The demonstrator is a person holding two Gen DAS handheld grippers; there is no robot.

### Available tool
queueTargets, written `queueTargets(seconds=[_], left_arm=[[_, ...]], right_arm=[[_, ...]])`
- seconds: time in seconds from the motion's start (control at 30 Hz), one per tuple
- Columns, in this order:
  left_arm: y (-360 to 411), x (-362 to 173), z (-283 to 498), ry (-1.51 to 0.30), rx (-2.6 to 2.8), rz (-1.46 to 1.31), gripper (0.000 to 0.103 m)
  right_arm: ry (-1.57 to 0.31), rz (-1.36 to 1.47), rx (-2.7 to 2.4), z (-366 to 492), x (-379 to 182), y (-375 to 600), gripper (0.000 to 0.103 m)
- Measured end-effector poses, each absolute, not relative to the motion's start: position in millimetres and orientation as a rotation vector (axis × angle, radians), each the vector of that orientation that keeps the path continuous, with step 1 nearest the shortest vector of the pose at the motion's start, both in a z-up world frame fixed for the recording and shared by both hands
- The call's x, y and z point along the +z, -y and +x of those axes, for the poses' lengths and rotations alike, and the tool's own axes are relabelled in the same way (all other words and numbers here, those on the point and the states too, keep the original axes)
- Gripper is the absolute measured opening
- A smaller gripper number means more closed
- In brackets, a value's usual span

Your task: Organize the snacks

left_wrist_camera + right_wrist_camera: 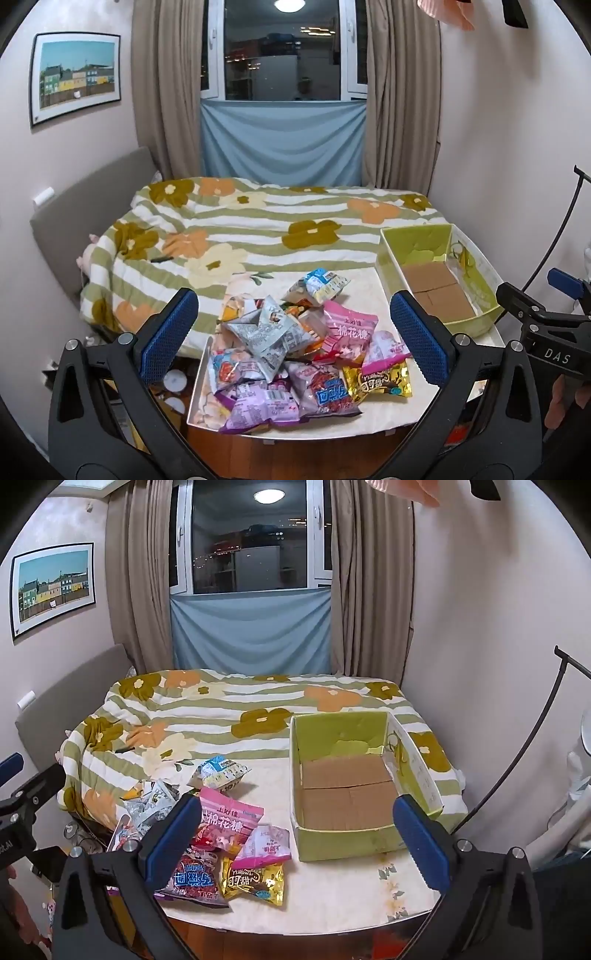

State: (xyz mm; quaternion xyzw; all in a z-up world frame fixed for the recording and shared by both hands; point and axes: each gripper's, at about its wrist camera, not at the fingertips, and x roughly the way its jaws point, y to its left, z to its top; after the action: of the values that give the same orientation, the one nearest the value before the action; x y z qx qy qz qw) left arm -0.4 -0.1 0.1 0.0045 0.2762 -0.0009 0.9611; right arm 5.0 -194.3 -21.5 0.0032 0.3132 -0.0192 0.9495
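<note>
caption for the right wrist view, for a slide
Open right gripper hovers over a table between a pile of snack packets and an empty green box.

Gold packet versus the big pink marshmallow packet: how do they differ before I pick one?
The gold packet is shiny foil with brown print; the pink marshmallow packet is matte pink with white lettering. The gold one is smaller and lies at the pile's near edge beside the green box; the pink one sits farther back, propped on other packets. Both are sealed, and neither gripper touches them.
</note>
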Motion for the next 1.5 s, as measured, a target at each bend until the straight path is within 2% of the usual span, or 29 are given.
queueTargets(seconds=[1.5], left_arm=[[11,5,10,-0.568,-0.006,0.010,0.103]], right_arm=[[-0.646,0.009,-0.034,10,-23,193,0.103]])
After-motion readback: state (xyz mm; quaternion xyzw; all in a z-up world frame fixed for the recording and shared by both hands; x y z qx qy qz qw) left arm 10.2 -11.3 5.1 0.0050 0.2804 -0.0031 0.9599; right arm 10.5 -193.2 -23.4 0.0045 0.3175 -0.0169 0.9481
